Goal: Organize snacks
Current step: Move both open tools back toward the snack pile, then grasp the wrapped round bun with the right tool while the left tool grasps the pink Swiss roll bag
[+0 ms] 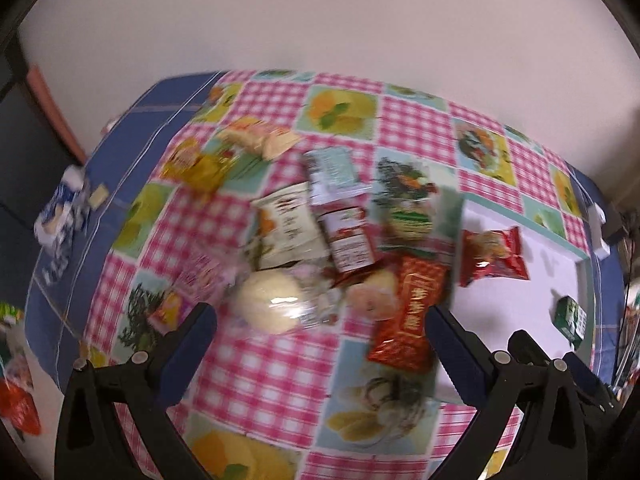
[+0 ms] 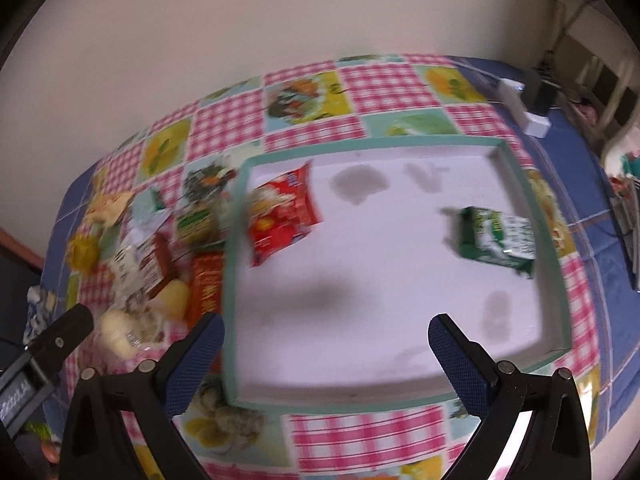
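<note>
On the table (image 1: 276, 376) we see a pile of snacks (image 1: 316, 236) beside the white tray (image 2: 560, 276), which holds two packs. Both hand-held grippers (image 1: 320, 320) (image 2: 326, 330) hang wide open, holding nothing.

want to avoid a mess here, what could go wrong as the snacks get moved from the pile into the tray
1. The snack pile is overlapped and tightly packed, so the open left gripper may drag neighbours along, such as the long red packet beside the round pale bun.
2. The bun's clear glossy wrap could slip between the fingers.
3. The red packet lies near the tray wall; a new drop there might push it over the rim.
</note>
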`<state>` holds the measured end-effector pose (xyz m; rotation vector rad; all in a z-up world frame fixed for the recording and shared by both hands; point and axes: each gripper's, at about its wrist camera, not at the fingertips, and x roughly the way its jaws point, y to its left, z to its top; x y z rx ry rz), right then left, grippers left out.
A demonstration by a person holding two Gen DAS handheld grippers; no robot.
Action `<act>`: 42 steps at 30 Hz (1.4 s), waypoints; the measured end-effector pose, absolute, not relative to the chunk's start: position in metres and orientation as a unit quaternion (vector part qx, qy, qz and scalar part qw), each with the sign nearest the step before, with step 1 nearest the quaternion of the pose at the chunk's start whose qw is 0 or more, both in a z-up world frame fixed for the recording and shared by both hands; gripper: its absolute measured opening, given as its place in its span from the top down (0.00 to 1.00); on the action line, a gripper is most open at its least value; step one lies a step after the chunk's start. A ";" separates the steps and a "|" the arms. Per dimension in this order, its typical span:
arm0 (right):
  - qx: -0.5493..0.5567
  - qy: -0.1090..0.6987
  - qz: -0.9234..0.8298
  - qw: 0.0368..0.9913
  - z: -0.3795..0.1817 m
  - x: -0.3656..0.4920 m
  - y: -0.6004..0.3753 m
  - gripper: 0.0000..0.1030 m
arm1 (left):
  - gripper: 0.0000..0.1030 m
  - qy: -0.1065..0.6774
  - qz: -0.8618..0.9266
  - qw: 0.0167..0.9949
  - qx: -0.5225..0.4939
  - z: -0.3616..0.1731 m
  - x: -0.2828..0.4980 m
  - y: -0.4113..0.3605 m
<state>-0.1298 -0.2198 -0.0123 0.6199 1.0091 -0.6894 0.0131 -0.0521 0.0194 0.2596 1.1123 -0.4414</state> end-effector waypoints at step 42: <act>0.233 0.508 -0.161 0.813 -0.048 -0.013 -0.110 0.00 | 0.00 0.634 -0.137 0.760 0.040 -0.075 0.129 0.052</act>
